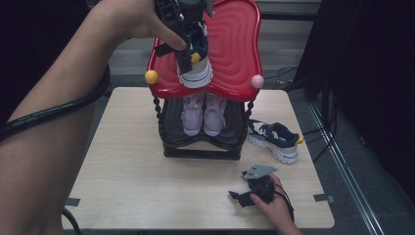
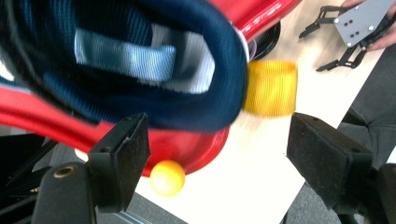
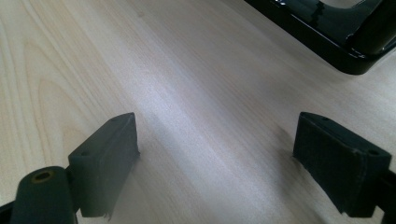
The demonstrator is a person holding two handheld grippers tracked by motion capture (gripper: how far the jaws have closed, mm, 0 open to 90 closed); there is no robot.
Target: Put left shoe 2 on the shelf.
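Note:
A navy and white sneaker (image 1: 195, 73) stands on the red top shelf (image 1: 235, 44) of a shoe rack. My left gripper (image 1: 192, 55) hovers right over it, held high by the left hand. In the left gripper view the jaws (image 2: 217, 135) stand wide apart below the sneaker's navy heel collar (image 2: 154, 60) and its yellow pull loop (image 2: 271, 87), with neither pad pressing on them. Its mate, a second navy sneaker (image 1: 274, 139), lies on the table right of the rack. My right gripper (image 1: 241, 198) rests open on the wooden tabletop (image 3: 187, 84) near the front edge.
A pair of pink shoes (image 1: 203, 115) sits on the rack's lower black shelf (image 1: 169, 120). A yellow ball (image 1: 151, 77) and a pink ball (image 1: 257, 81) cap the red shelf's front corners. The rack's black base (image 3: 327, 28) lies ahead of the right gripper. Cables run along the floor at right.

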